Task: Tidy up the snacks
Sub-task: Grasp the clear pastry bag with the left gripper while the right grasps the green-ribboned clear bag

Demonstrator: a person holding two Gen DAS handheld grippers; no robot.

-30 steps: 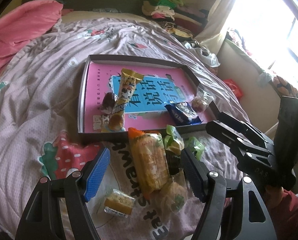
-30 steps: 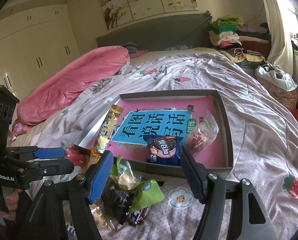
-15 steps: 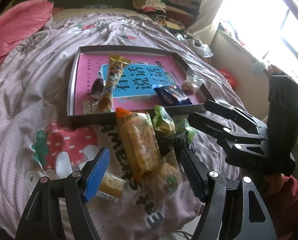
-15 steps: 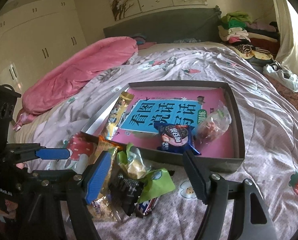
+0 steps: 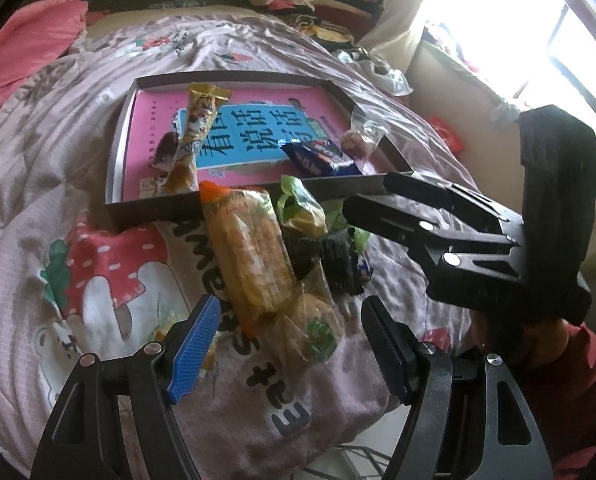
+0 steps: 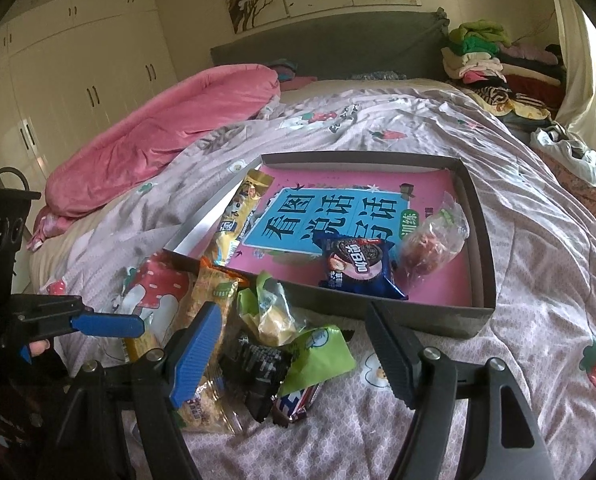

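Snacks (image 5: pixel 258 264) are lying heaped at the box's (image 5: pixel 234 204) six o'clock, awaiting sorting; left gripper (image 5: pixel 290 344) is hovering with jaws spread and empty, right gripper (image 6: pixel 294 344) likewise gaping.

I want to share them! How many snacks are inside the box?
4: long yellow pack at the left wall, a dark one beside it, blue cookie pack near front, clear bag right.

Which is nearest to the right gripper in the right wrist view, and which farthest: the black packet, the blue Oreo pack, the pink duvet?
1. black packet, between the open right gripper fingers.
2. blue Oreo pack, inside the box, ahead.
3. pink duvet, far back, left.
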